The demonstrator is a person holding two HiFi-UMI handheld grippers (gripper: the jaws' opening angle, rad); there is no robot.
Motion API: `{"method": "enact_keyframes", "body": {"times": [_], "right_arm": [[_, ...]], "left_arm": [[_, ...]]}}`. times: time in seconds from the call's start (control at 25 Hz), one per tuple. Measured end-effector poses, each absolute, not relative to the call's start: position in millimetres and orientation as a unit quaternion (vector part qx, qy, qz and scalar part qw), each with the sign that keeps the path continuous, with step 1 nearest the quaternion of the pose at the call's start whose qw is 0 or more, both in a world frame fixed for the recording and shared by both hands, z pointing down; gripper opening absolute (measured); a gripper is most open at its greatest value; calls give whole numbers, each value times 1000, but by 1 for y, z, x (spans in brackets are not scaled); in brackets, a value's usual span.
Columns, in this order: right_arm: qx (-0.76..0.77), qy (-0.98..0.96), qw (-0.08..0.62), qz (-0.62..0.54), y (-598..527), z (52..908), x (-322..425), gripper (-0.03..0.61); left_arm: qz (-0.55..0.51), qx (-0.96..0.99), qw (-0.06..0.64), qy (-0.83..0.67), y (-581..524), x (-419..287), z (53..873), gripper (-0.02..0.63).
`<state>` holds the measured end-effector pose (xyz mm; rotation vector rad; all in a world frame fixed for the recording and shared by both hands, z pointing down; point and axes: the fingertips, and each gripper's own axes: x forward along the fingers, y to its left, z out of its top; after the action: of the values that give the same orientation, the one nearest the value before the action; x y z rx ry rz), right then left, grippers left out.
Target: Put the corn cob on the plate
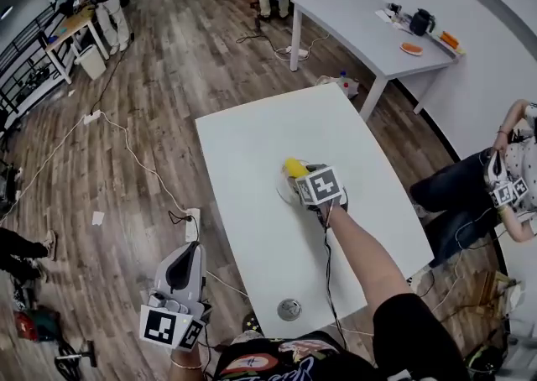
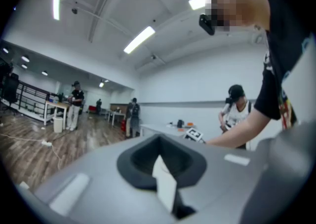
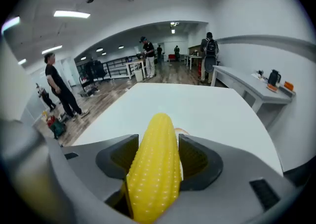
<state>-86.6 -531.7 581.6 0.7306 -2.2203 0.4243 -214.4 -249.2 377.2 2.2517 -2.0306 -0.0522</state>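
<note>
A yellow corn cob (image 1: 294,168) sticks out from my right gripper (image 1: 302,178), which is shut on it just over a pale round plate (image 1: 284,192) near the middle of the white table (image 1: 252,144). In the right gripper view the corn cob (image 3: 154,168) fills the gap between the two dark pads (image 3: 197,161), and a sliver of the plate's rim (image 3: 181,131) shows behind its tip. My left gripper (image 1: 190,252) hangs off the table's near left side over the wooden floor. In its own view the left gripper (image 2: 160,164) is shut on nothing and points up across the room.
A small round metal disc (image 1: 289,310) lies near the table's front edge. A second table (image 1: 369,31) with small items stands at the back right. A seated person (image 1: 495,186) is close to the table's right side. Cables (image 1: 143,165) run over the floor.
</note>
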Motion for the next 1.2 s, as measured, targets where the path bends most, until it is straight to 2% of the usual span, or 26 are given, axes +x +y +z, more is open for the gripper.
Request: {"method": "enact_keyframes", "body": {"times": [0.16,0.44,0.84,1.0,1.2], "right_arm": [[282,-869,368,174,-553,595,-97,264],[276,-857,400,171,-555,624,-93,264],[270,-873,370,168,-561,624,-95,265],[285,-902,285,155,-554,589,-91,267],[303,-929,105,184,-500,495,-66,265]], "left_arm": [[-15,723,78,-687,-250,-220,391,-2],[-13,705,82,-704,-251,-231,394,-2],[3,697,90,-711,-248,-238,400,-2],[19,709,79,-700,-237,-235,396,-2],[64,747,10,-661,-231,-220,378,-2]]}}
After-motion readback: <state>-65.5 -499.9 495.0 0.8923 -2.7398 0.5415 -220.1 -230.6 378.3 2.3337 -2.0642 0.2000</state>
